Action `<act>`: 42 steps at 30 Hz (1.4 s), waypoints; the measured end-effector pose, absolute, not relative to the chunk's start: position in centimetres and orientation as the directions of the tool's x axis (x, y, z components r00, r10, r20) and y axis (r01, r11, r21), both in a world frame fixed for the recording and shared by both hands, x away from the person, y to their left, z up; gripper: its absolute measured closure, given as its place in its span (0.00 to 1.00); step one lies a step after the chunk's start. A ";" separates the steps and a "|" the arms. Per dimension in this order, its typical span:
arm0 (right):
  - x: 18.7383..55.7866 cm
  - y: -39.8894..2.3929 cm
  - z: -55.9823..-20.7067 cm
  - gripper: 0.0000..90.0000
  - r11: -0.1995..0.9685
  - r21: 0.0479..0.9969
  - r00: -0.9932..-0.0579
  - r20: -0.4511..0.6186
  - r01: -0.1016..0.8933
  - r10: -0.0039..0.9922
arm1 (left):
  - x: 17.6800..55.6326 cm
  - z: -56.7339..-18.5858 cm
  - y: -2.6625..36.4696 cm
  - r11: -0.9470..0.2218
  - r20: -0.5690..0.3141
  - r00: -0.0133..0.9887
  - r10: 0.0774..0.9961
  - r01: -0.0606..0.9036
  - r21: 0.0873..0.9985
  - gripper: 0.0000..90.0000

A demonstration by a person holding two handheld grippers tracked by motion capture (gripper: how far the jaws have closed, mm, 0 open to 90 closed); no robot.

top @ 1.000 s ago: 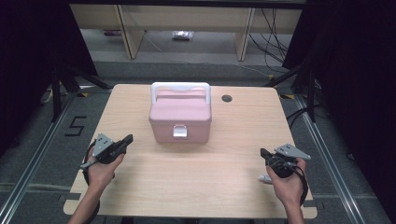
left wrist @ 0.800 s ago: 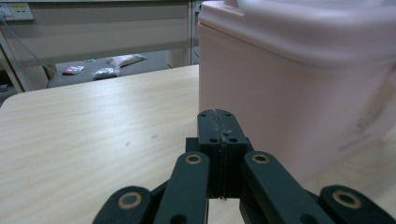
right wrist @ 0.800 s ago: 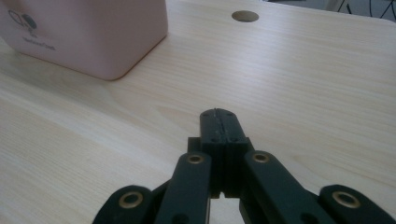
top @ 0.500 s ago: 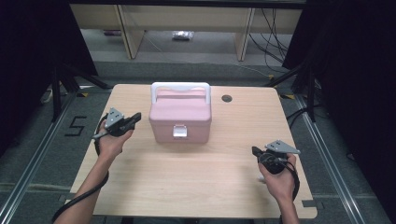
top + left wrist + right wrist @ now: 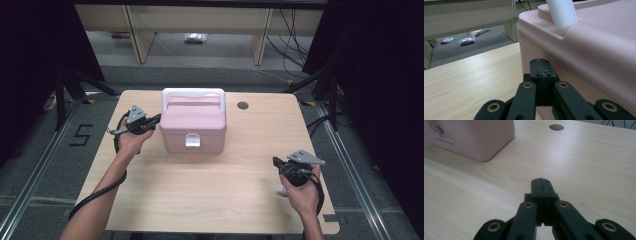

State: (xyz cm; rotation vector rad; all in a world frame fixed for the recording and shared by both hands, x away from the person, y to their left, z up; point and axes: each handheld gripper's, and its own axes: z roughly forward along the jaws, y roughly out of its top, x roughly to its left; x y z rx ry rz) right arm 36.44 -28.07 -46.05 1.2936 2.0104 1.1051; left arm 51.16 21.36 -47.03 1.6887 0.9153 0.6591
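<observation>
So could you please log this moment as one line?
left gripper: shut, at box left side | right gripper: shut, apart from box | box: closed, latch down

even overhead light, dark blurry surroundings

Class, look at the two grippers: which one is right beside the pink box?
The left gripper: its shut jaws reach the left side of the pink box. The right gripper, also shut, sits well away over bare table.
</observation>
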 end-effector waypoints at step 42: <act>36.6 -30.9 -45.2 1.00 0.194 0.834 -0.357 0.005 0.517 0.934 | 51.9 -45.5 10.5 -0.284 0.096 0.689 0.719 0.165 0.945 1.00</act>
